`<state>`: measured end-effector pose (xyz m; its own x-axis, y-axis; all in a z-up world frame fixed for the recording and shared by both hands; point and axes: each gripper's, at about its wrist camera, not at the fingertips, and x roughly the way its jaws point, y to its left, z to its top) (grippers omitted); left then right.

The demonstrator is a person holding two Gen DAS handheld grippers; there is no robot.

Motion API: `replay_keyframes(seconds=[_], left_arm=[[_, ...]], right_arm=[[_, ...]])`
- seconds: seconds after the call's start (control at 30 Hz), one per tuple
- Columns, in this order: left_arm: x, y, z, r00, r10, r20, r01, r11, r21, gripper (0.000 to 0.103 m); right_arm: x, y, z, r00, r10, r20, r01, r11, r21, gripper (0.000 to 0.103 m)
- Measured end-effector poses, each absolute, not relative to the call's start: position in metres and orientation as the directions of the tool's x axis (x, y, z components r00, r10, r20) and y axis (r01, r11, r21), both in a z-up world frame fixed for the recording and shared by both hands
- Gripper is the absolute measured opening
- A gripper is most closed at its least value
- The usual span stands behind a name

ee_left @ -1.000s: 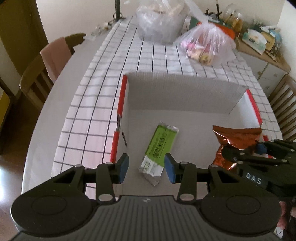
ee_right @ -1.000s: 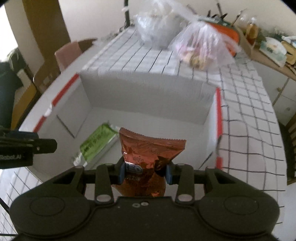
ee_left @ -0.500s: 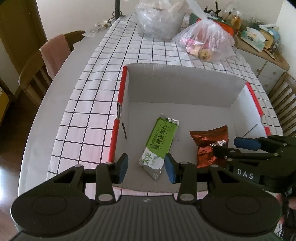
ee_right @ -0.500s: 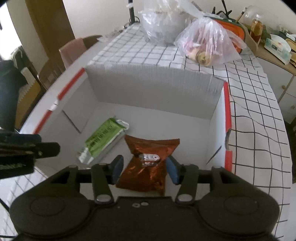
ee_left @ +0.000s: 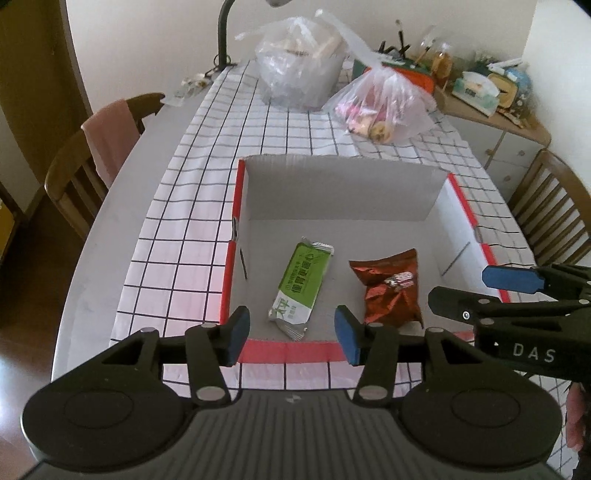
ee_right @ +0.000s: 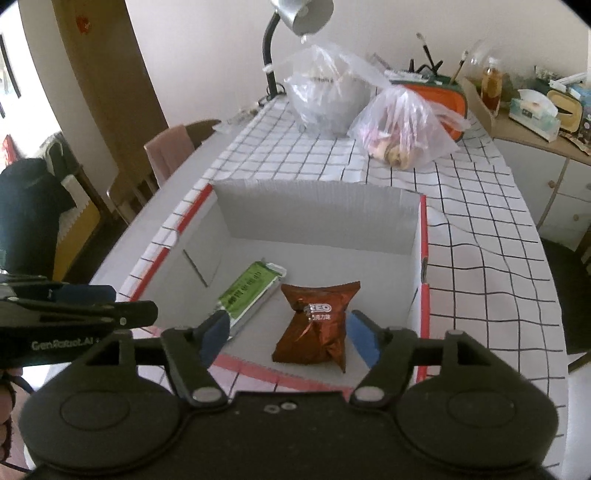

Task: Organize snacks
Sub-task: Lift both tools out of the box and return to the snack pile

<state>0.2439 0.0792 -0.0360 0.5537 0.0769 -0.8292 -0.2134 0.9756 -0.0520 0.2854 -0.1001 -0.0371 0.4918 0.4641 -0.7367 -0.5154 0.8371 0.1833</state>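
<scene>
A white cardboard box with red-taped rims (ee_left: 232,266) (ee_right: 424,291) sits on the checked tablecloth. On its floor lie a green snack bar (ee_left: 303,286) (ee_right: 247,291) and a copper-brown snack packet (ee_left: 389,290) (ee_right: 314,325), side by side. My left gripper (ee_left: 291,334) hovers above the box's near rim, its jaws opening with nothing between them. My right gripper (ee_right: 290,336) hangs over the near rim above the brown packet, jaws opening wide, pads clear of the packet. The right gripper also shows from the side in the left wrist view (ee_left: 480,288).
Two clear plastic bags of food (ee_left: 384,107) (ee_left: 299,74) stand beyond the box, beside a desk lamp (ee_right: 295,22). Wooden chairs (ee_left: 85,166) (ee_left: 550,210) flank the table. A cluttered sideboard (ee_left: 491,96) is at the far right.
The right gripper let go of the brown packet, which now lies in the box, and drew back and up while opening. The left gripper also rose, backed away and widened a little.
</scene>
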Motion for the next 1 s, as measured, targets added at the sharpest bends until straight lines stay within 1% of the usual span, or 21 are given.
replay_keyframes(seconds=[0.03,0.1,0.13,0.23,0.33,0.43,0.57,0.63,0.67,0.87,1.0], left_arm=[[0.239,0.078,-0.032,0.561,0.074,-0.824,-0.209,0.976,-0.055,0.052],[0.232,0.076,-0.027,0.574,0.07,-0.816,-0.203,0.978,-0.058,0.056],[0.228,0.075,-0.024,0.582,0.07,-0.81,-0.198,0.978,-0.058,0.058],[0.217,0.073,-0.016,0.6,0.063,-0.797,-0.186,0.981,-0.062,0.06],[0.206,0.071,-0.011,0.614,0.052,-0.788,-0.175,0.982,-0.071,0.064],[0.193,0.069,-0.008,0.625,0.042,-0.779,-0.166,0.983,-0.08,0.064],[0.178,0.067,-0.006,0.634,0.026,-0.773,-0.153,0.984,-0.092,0.065],[0.17,0.067,-0.007,0.636,0.03,-0.771,-0.155,0.984,-0.09,0.071],[0.166,0.067,-0.007,0.639,0.028,-0.769,-0.155,0.984,-0.092,0.072],[0.144,0.062,-0.014,0.634,0.013,-0.773,-0.132,0.987,-0.092,0.073],[0.131,0.056,-0.023,0.621,-0.006,-0.784,-0.12,0.987,-0.103,0.074]], right_arm=[[0.28,-0.103,-0.033,0.501,0.468,-0.728,-0.515,0.837,0.184,0.082],[0.271,-0.106,-0.025,0.51,0.481,-0.713,-0.519,0.833,0.191,0.083],[0.267,-0.108,-0.022,0.513,0.486,-0.707,-0.522,0.831,0.192,0.086],[0.253,-0.113,-0.013,0.533,0.496,-0.686,-0.528,0.828,0.188,0.092],[0.24,-0.119,-0.007,0.542,0.51,-0.668,-0.532,0.823,0.197,0.095],[0.228,-0.125,-0.003,0.558,0.514,-0.652,-0.526,0.827,0.201,0.1],[0.213,-0.133,-0.002,0.565,0.521,-0.64,-0.521,0.826,0.213,0.102],[0.205,-0.135,-0.003,0.569,0.519,-0.638,-0.521,0.828,0.209,0.103],[0.201,-0.137,-0.004,0.57,0.516,-0.639,-0.52,0.829,0.206,0.103],[0.178,-0.15,-0.015,0.579,0.5,-0.644,-0.496,0.843,0.209,0.103],[0.17,-0.165,-0.03,0.581,0.466,-0.667,-0.457,0.865,0.206,0.103]])
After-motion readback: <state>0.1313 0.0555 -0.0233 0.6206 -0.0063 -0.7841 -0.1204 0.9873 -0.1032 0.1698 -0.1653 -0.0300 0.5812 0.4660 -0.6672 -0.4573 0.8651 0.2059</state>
